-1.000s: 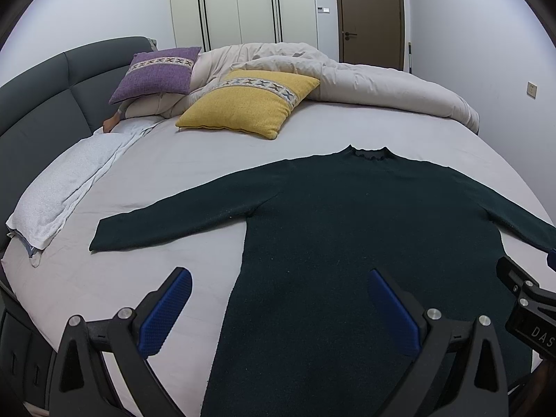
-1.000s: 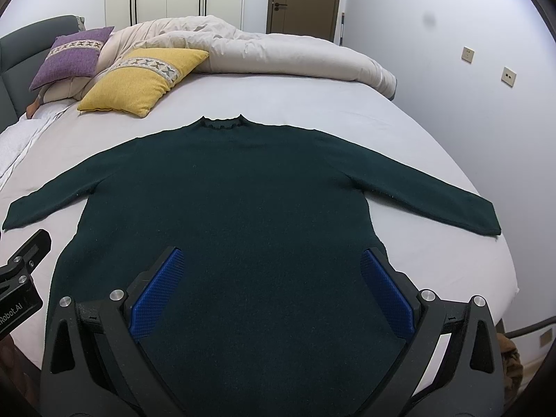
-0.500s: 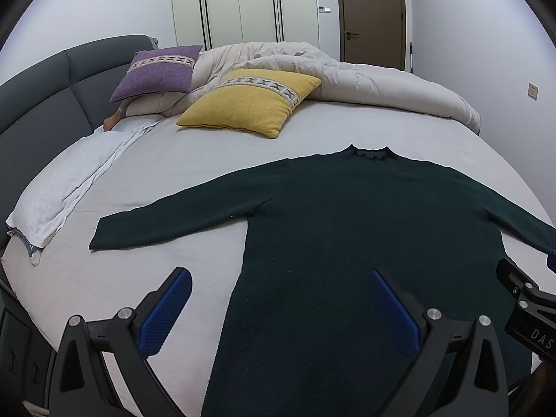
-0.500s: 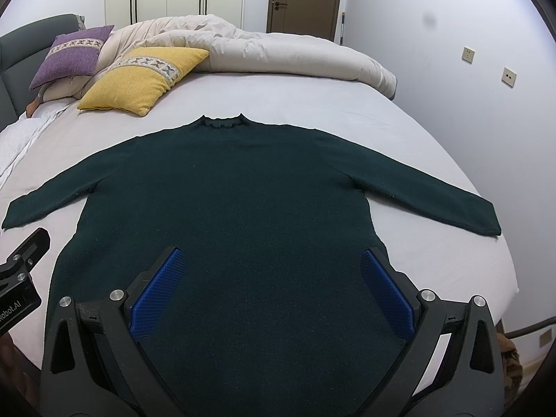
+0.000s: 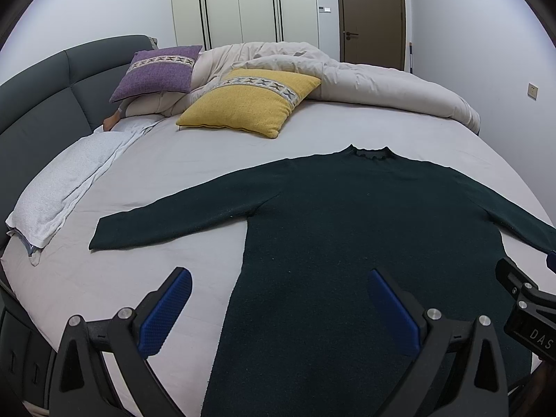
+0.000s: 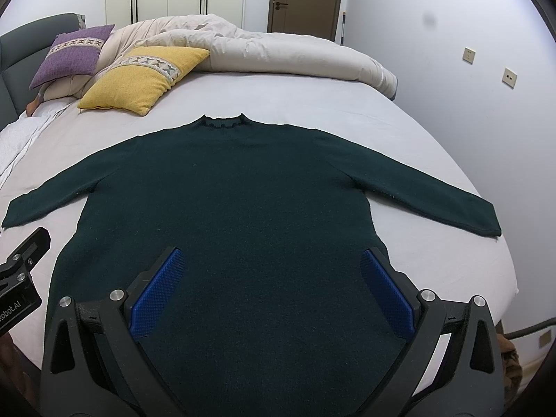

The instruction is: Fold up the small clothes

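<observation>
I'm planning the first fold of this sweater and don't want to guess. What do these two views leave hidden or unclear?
- Sweater hem: below the bottom edge in both views, behind the left gripper and right gripper.
- Right cuff: cut off at the right edge of the left wrist view; visible in the right wrist view.
- Small brownish thing under the purple pillow: mostly covered, cannot be identified.
- Sweater's underside: hidden against the bed.
</observation>
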